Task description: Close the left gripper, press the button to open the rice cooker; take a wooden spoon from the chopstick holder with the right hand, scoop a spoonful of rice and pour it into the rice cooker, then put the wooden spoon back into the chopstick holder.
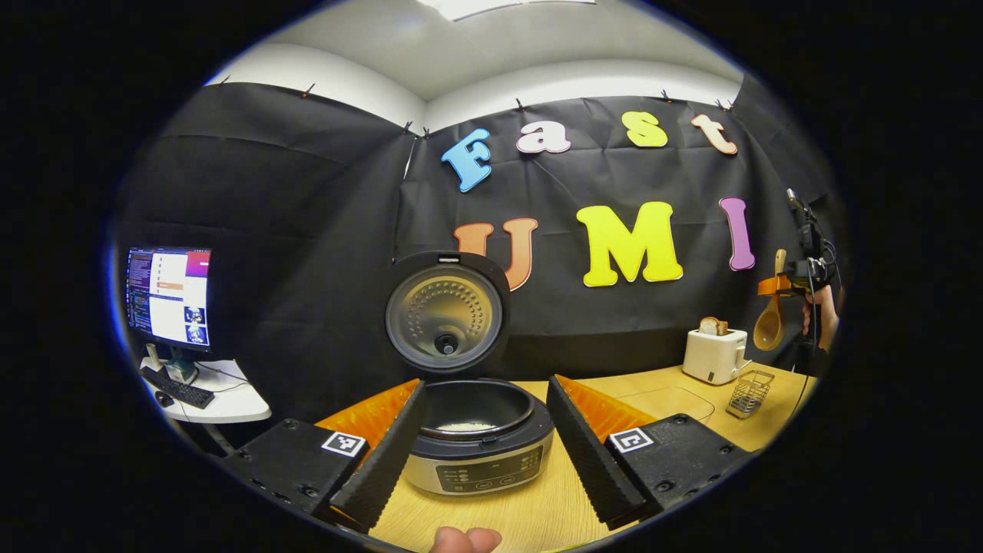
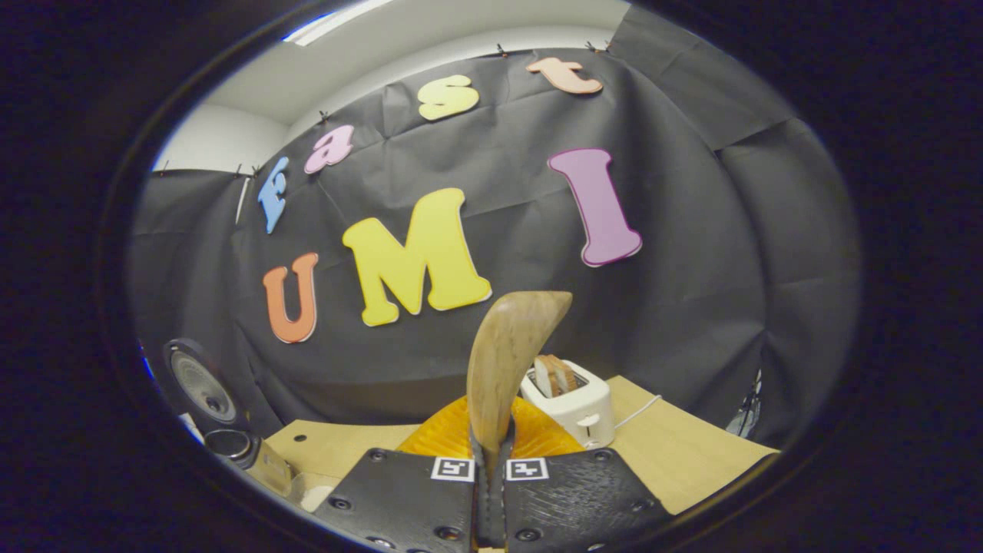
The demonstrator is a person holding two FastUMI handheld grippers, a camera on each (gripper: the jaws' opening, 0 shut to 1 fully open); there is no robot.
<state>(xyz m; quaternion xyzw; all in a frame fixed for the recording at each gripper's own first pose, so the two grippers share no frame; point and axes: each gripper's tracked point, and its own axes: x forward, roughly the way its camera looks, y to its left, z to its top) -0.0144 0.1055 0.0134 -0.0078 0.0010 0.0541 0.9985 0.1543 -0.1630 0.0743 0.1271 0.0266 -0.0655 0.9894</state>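
Wooden spoon (image 2: 503,361) pinched upright in right gripper (image 2: 490,491); left gripper (image 1: 480,453) spread before open silver rice cooker (image 1: 478,445); white toaster (image 2: 572,403) behind.

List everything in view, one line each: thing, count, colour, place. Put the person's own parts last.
rice cooker: one, silver and black, lid up, on the table ahead of the left hand-held gripper; some white rice in its pot.
toaster: one, white, bread in its slot, on the table by the wall.
chopstick holder: one, wire, on the table in front of the toaster.
wooden spoon: one, brown, raised over the table.
table: one, light wood.
monitor: one, lit, on a white side desk.
keyboard: one, black, on that desk.
left hand-held gripper: one, black, open.
right hand-held gripper: one, black, shut on the spoon's handle.
fingertip: at the bottom edge of the left gripper view.
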